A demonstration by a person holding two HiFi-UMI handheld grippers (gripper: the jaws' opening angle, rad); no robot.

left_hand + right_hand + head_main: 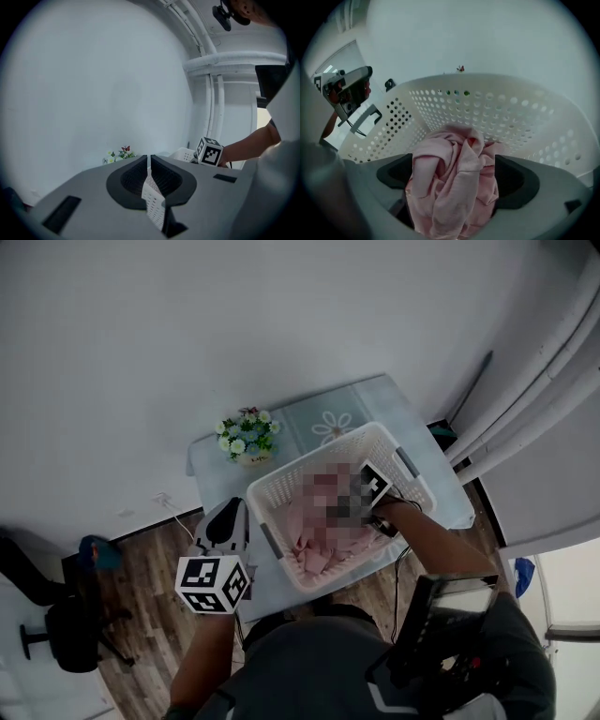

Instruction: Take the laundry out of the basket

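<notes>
A white perforated laundry basket (281,486) stands on the small table, and its wall (511,117) curves round the right gripper view. Pink laundry (314,545) lies bunched inside it. My right gripper (361,498) is down in the basket, its marker cube (209,151) showing above the rim. Its jaws stand wide apart in the right gripper view (454,180), with a bunched fold of the pink cloth (450,187) filling the gap between them. My left gripper (228,514) hangs outside the basket at its left front corner, raised and shut (149,164); a thin white dotted strip shows in its seam.
A small pot of flowers (247,439) stands at the table's back left corner, behind the basket. The table (347,409) has a pale blue cloth with a flower print. White pipes (553,381) run along the right wall. A dark chair (56,624) stands on the wood floor at the left.
</notes>
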